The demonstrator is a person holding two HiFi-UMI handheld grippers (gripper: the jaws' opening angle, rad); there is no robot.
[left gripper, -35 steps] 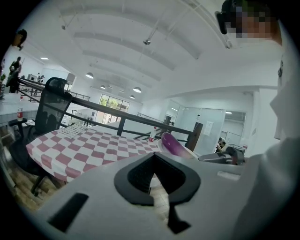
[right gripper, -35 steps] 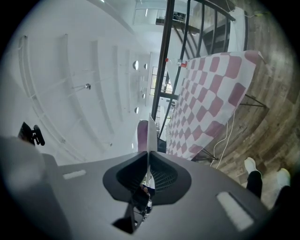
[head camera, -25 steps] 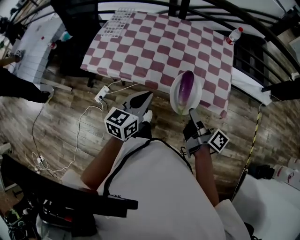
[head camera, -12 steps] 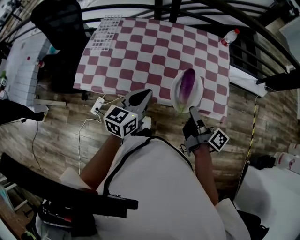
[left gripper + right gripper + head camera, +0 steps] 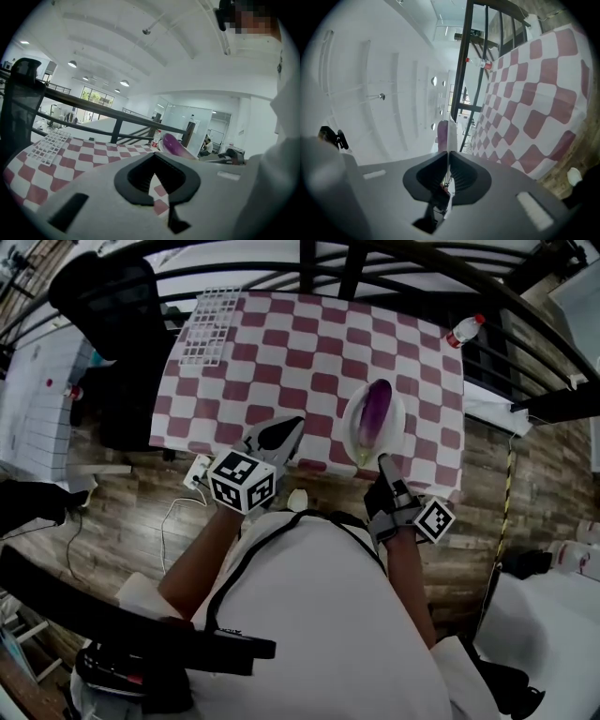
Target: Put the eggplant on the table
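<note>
A purple eggplant (image 5: 373, 413) lies on a white plate (image 5: 351, 430) that hangs over the near right part of the table with the red-and-white checked cloth (image 5: 281, 343). My right gripper (image 5: 382, 462) is shut on the plate's near rim. In the right gripper view the plate (image 5: 448, 133) shows edge-on between the pads, with the eggplant (image 5: 441, 135) on its left. My left gripper (image 5: 281, 435) hovers at the table's near edge with its jaws together and nothing in them. From the left gripper view the eggplant (image 5: 172, 144) is visible to the right.
A white wire rack (image 5: 211, 322) lies on the table's far left corner, and a plastic bottle (image 5: 464, 331) stands at its far right corner. A black chair (image 5: 108, 306) is left of the table. A power strip (image 5: 199, 470) and cables lie on the wood floor.
Both grippers have moved forward toward the table. The plate with the eggplant has gone from the cloth's front edge to over the table top.
</note>
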